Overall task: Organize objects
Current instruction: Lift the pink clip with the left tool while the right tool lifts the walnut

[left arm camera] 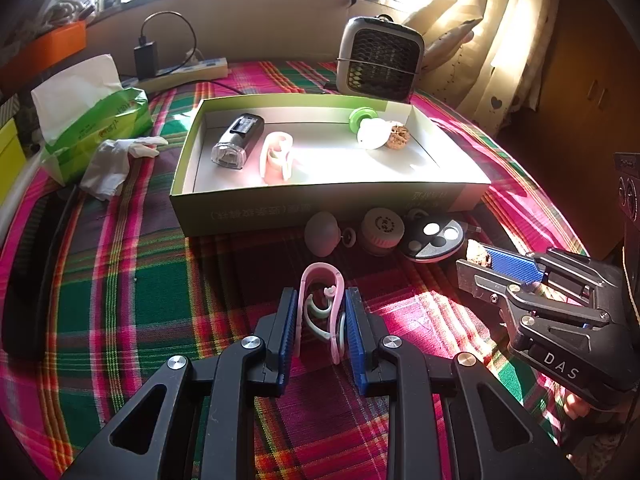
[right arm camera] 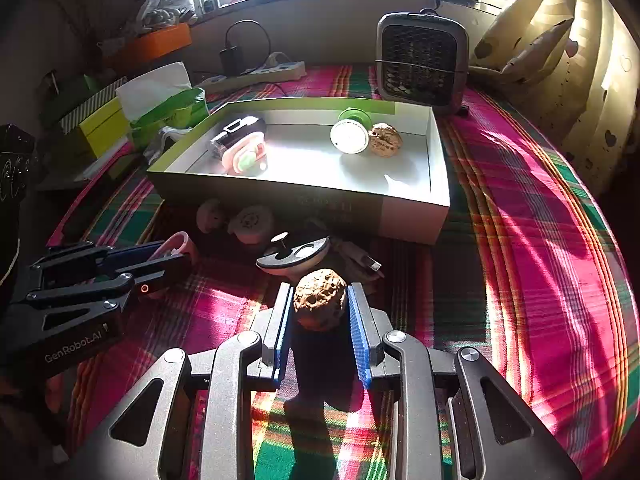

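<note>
Both claws loaded, lifted short of the box. Left claw (left arm camera: 320, 316) clamped on a pink clip (left arm camera: 322, 300); right claw (right arm camera: 320, 312) clamped on a walnut (right arm camera: 320, 298). The open box (left arm camera: 320, 208) sits just ahead on the plaid surface (left arm camera: 140, 280) and holds 1 pink clip, 1 walnut, a green-white piece, a black device. Step judged: carry-to-box. Next calls for clearing the near wall, then releasing inside; 4 small items lie against that wall
</note>
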A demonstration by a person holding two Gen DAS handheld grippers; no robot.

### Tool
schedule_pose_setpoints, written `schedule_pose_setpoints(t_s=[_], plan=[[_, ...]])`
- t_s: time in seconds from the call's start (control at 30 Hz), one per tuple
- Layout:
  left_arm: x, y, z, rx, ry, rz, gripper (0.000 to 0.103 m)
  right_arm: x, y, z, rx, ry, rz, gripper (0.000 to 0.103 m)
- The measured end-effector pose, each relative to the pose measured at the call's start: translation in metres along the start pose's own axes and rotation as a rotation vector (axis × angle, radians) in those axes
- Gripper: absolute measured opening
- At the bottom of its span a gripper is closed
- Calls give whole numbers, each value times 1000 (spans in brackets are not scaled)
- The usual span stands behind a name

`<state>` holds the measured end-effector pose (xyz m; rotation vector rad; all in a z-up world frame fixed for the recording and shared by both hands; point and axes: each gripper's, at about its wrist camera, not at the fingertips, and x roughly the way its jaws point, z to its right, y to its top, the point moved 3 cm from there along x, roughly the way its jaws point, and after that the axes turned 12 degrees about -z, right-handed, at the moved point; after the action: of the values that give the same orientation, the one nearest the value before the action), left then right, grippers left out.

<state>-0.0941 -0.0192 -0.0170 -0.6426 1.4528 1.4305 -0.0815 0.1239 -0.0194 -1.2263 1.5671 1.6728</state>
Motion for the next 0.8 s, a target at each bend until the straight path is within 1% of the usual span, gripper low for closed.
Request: schedule_pose_setpoints(t_s=[0.8], plan=[[-27, 10, 13, 39, 19, 62, 21, -22, 4, 1, 6, 19, 62, 28]])
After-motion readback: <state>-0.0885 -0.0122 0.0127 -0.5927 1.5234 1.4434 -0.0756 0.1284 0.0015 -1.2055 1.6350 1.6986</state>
